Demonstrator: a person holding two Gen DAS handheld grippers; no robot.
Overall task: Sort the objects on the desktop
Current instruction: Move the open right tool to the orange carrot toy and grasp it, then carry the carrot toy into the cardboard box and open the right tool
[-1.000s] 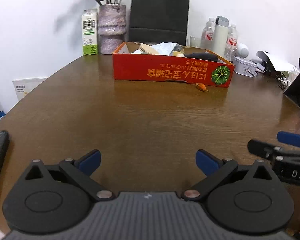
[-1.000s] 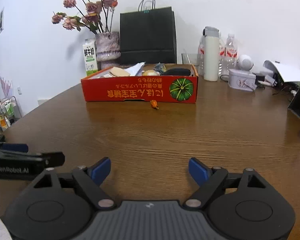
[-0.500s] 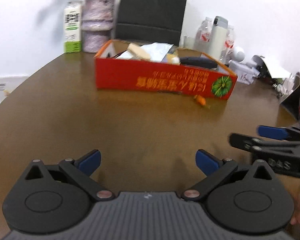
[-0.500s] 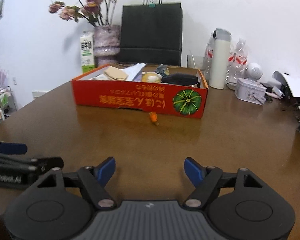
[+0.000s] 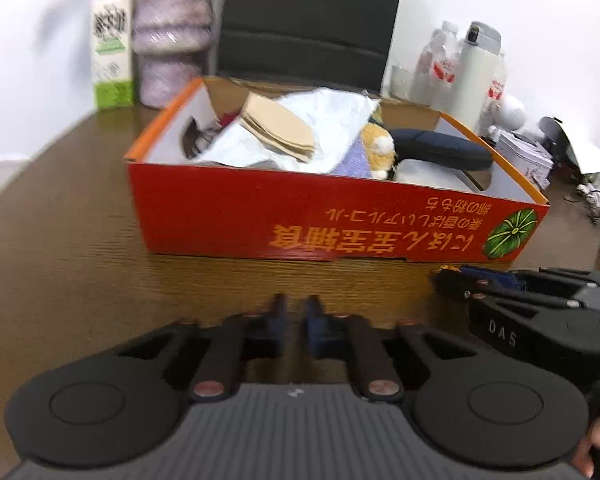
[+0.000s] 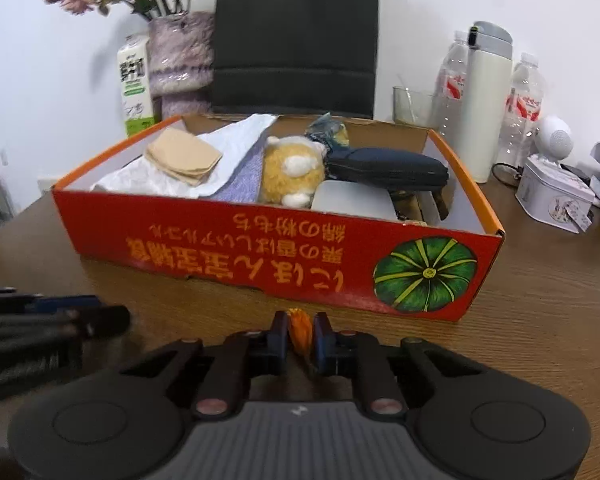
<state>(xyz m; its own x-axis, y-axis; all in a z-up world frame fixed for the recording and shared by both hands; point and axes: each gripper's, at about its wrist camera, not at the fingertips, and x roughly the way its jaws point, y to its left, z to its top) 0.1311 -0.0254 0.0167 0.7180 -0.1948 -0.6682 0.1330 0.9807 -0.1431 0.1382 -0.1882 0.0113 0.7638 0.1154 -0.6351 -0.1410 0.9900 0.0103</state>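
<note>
Blue-padded right claw (image 6: 301, 336), jaws just closing, clamps a small orange object (image 6: 300, 330) low over the brown wooden bench (image 6: 540, 320), just before the red cardboard box (image 6: 284, 256). Left claw (image 5: 296, 320), jaws together and empty, points at the same box; white wall behind.

- The small orange object (image 6: 300, 334) sits mostly hidden between the right tongs (image 6: 301, 338); its kind cannot be told.
- The black paper bag (image 6: 296, 36) loses its top to the frame edge.
- The vase (image 5: 174, 32) is blurred and cut off above.
- The printing on the milk carton (image 5: 112, 46) is smeared.
</note>
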